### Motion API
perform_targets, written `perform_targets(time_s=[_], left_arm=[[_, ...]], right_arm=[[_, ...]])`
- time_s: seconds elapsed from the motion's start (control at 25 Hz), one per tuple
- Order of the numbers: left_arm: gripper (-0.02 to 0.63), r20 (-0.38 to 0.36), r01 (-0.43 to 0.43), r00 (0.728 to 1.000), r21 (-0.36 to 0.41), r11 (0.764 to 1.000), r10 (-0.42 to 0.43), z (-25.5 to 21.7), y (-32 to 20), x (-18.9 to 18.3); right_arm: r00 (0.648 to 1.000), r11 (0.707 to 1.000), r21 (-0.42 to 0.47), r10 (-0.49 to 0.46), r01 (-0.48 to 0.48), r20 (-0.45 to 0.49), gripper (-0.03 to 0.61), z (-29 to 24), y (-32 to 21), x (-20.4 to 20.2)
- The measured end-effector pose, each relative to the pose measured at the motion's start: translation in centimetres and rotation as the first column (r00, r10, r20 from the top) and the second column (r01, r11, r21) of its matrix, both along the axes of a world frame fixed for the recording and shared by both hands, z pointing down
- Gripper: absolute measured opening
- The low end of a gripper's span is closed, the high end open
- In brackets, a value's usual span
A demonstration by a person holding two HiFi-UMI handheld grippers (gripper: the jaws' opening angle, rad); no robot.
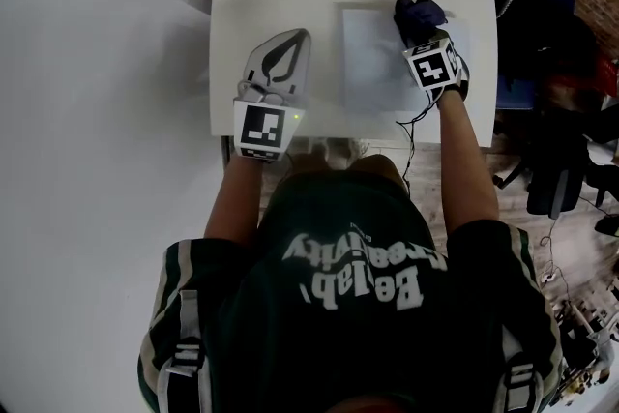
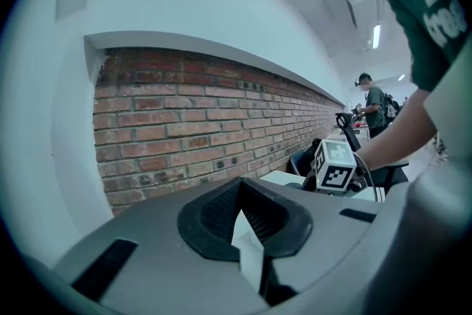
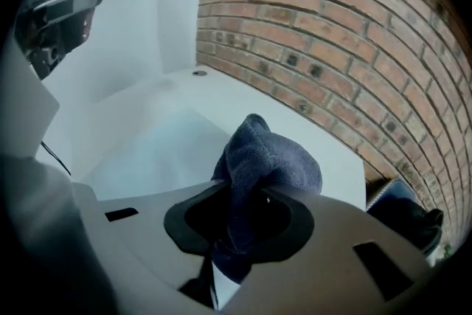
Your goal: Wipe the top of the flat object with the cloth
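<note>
Dark blue cloth (image 1: 419, 13) clamped in right gripper (image 1: 424, 32), at upper-right corner of pale flat panel (image 1: 372, 63). Unwiped panel surface toward lower left of cloth. Left gripper (image 1: 282, 53) closed, empty, beside panel's left edge.

head view looks down; gripper views face the brick wall (image 2: 221, 114).
</note>
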State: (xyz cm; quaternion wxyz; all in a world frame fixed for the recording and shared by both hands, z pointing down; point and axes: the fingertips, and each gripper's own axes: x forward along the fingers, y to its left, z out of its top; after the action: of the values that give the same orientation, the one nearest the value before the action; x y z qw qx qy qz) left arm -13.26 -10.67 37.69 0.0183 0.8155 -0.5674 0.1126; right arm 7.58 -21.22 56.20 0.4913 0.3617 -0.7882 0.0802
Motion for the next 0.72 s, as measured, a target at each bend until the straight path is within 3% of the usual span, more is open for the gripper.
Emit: perform_targets(time_s=[0.2, 0.44, 0.6, 0.72], left_arm=[[-0.003, -0.016, 0.008, 1.0, 0.009, 1.0, -0.007, -0.1, 0.1, -0.4], [-0.005, -0.037, 0.024, 0.999, 0.014, 1.0, -0.023, 0.2, -0.2, -1.1], [-0.003, -0.052, 0.034, 0.998, 0.018, 0.999, -0.033, 0.2, -0.3, -1.8], [-0.005, -0.064, 0.04, 0.997, 0.022, 0.999, -0.038, 0.0, -0.5, -2.2]], right_arm=[[0.987, 0.987, -0.015, -0.161, 0.161, 0.028, 0.054, 0.5, 3.2, -8.1], [0.935, 0.937, -0.028, -0.345, 0.348, 0.078, 0.055, 0.5, 6.8, -13.8], [0.919, 0.935, 0.03, -0.354, 0.354, 0.176, 0.055, -1.5, 7.9, -14.2], [0.906, 0.962, 0.094, -0.274, 0.257, 0.323, 0.055, -4.8, 7.8, -13.8]])
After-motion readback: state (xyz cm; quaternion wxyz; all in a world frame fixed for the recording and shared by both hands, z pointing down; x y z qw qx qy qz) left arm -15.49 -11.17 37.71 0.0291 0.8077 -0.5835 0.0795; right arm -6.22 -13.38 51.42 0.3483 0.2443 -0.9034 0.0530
